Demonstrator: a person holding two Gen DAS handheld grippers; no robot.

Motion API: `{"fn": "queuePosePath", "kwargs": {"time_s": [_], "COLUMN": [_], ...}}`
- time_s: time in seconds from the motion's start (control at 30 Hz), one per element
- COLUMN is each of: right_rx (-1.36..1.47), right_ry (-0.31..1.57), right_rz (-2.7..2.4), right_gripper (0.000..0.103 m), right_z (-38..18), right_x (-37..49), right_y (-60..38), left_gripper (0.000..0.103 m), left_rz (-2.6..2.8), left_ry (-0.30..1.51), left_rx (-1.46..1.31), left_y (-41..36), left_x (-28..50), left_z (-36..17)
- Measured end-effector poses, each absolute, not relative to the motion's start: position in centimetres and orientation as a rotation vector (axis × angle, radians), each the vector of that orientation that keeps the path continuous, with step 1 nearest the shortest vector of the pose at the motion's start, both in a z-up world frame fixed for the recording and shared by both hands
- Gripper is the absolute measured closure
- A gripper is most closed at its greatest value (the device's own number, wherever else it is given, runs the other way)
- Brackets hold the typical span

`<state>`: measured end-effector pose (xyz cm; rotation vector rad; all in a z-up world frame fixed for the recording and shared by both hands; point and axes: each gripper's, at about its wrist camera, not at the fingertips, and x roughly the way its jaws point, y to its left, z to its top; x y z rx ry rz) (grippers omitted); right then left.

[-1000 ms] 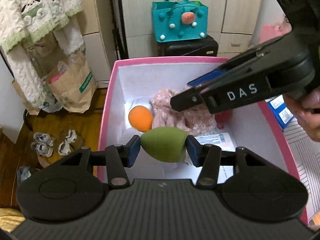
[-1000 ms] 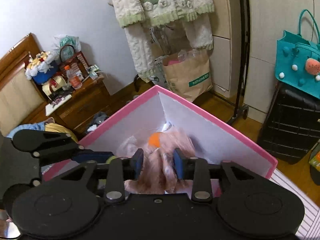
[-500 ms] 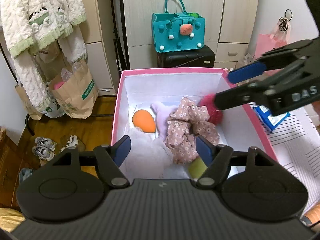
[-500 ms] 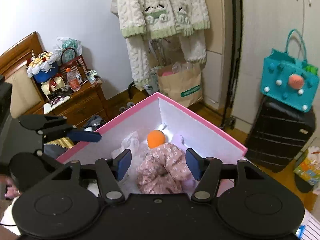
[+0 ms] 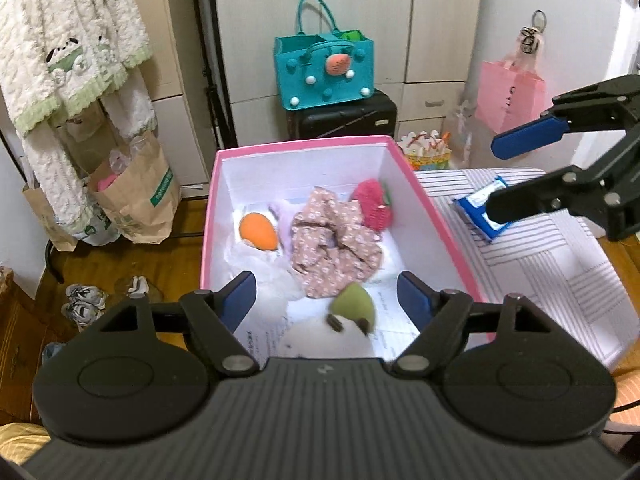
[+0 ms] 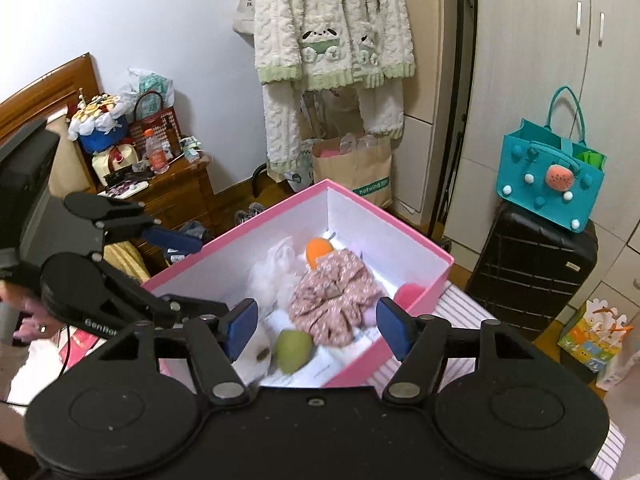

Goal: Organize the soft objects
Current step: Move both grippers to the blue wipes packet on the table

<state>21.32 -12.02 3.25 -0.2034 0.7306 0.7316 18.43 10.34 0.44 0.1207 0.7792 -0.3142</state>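
A pink box [image 5: 434, 216] with a white inside holds several soft things: an orange sponge egg [image 5: 258, 232], a pink floral scrunchie [image 5: 332, 246], a red fluffy piece [image 5: 372, 204], a green sponge egg [image 5: 354, 308] and a white plush [image 5: 328, 340]. My left gripper [image 5: 326, 296] hovers over the box's near end with its jaws opening and nothing between the pads; the green egg lies below it. My right gripper [image 6: 316, 324] hangs above the scrunchie [image 6: 332, 300], jaws opening and empty. From each wrist the other gripper shows beside the box: the right gripper [image 5: 516, 172] and the left gripper [image 6: 192, 272].
The box rests on a striped cloth surface [image 5: 560, 276] with a blue packet [image 5: 480, 210] on it. Behind stand a teal bag [image 5: 324, 68] on a black suitcase [image 5: 344, 118], a paper bag [image 5: 132, 192], a pink bag [image 5: 510, 94] and a wooden cabinet [image 6: 176, 196].
The left gripper let go of the green egg and the right let go of the scrunchie; both now lie in the box. Both grippers opened and drew back and up.
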Motion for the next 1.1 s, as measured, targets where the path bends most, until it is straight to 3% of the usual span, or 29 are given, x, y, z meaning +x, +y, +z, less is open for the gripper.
{"fn": "queuePosePath", "kwargs": {"time_s": [0.73,0.83,1.1], "right_rx": [-0.213,-0.197,-0.146], "right_ry": [0.691,0.694,0.647], "right_rz": [0.684,0.657,0.584], "right_gripper": [0.026,0.017,0.014], "right_z": [4.4,3.9,1.9], "right_x": [11.1,10.8,11.5], "right_y": [-21.8,-24.0,-29.2], "left_gripper": [0.015,0.014,0.014], "left_rz": [-0.489,-0.518,-0.585], "left_ry": [0.784,0.769,0.749], "left_rx": [0.135,0.156,0.162], "left_y": [1.1,-1.1,-7.1], "left_x": [13.0,12.9,14.6], "left_z": [2.6,2.6,1.3]}}
